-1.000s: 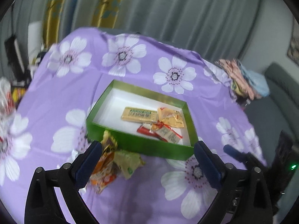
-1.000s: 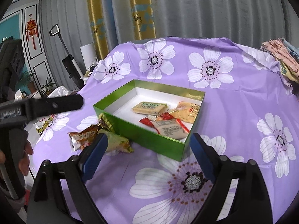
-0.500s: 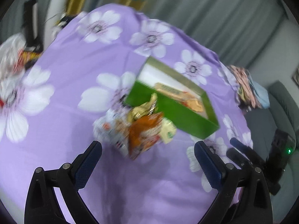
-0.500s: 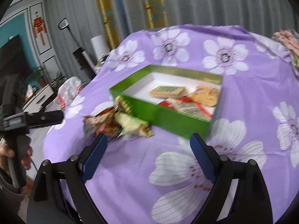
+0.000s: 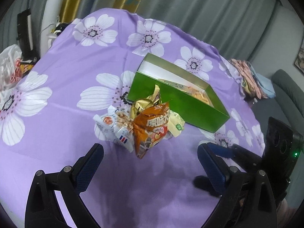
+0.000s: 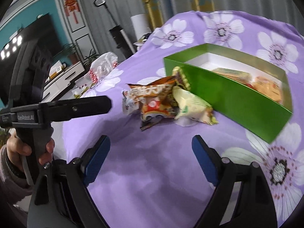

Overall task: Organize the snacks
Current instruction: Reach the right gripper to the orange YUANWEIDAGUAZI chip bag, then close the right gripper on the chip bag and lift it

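Both tools hover low over the purple cloth with white flowers (image 5: 62, 102), and each one has its jaws spread wide with nothing between them. The left gripper (image 5: 150, 161) points straight at the small heap of loose snacks, and the right gripper (image 6: 151, 156) comes toward the same heap from the other side.

The step in hand is, I judge, to pick one loose packet and carry it into the box. To do it well, the person should choose the packet that lies on top and nearest: the orange crinkled foil bag with white Chinese letters (image 5: 152, 129). It is puffed and slippery, so the fingers should close on a flat sealed edge and not on the middle, and slowly, so the neighbours are not dragged. Only one tool should go in; if both enter, they may collide, because the heap is small.

Touching the orange bag on its left is a white plastic packet with a small flag mark (image 5: 115, 127). Behind it stands a gold twisted wrapper (image 5: 144, 102), and at its right lies a pale yellow-green pouch (image 6: 191, 104), which rests just beside the box wall.

Farther away is the green cardboard box with white inside (image 5: 171, 98). It already holds several flat snack bars (image 6: 235, 76), partly hidden by the near wall. The packet must be lifted over this wall.
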`<state>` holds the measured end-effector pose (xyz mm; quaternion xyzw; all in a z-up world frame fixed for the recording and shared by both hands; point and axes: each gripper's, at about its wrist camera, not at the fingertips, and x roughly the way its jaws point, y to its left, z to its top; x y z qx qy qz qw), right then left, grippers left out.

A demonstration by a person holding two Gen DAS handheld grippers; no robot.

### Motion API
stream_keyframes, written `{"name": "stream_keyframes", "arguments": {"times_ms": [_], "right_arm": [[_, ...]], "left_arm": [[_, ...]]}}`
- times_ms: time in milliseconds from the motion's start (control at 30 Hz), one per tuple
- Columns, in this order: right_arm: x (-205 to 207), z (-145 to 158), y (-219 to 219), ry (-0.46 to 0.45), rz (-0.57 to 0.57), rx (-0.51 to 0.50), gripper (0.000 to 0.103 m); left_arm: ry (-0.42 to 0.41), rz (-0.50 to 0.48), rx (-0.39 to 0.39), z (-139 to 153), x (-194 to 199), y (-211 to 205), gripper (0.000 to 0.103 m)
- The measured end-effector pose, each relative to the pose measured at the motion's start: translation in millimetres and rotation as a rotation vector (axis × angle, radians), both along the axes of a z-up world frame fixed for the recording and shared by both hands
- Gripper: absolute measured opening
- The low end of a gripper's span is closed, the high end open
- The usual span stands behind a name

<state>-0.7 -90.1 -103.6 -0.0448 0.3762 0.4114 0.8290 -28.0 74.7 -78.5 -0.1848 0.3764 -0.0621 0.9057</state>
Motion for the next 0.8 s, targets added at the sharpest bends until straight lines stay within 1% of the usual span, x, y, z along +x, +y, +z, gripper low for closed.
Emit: {"name": "stream_keyframes", "arguments": {"times_ms": [133,200,333,367,467,500,667,733,800], "right_arm": [[9,-1,11,0.002,0.021,0.026,0.083],[14,0,15,0.005,0.034,0.034,0.078],[24,-3,23,0.001,0.036,0.036,0.074],[26,-4,24,0.003,0.032,0.038,0.074],[35,-7,28,0.015,0.033,0.048,0.073],[37,-8,30,0.016,0.036,0.044,0.072],[43,-10,40,0.014,0.06,0.029,0.069],[46,-12,42,0.023,0.066,0.028,0.064],[49,-14,44,0.03,0.061,0.027,0.062]], "left_arm": [[-0.013,-0.024,0.027,0,9,-3,0.099],[-0.017,-0.032,0.025,1,14,-3,0.099],[-0.018,-0.047,0.043,-1,27,-3,0.099],[-0.015,-0.049,0.048,-3,29,-3,0.096],[-0.008,-0.066,0.054,-4,37,-2,0.084],[-0.008,-0.073,0.056,-5,39,-2,0.082],[0.002,-0.095,0.059,-8,48,-2,0.081],[0.004,-0.109,0.057,-10,51,-3,0.077],[0.012,-0.118,0.056,-12,54,-4,0.068]]}}
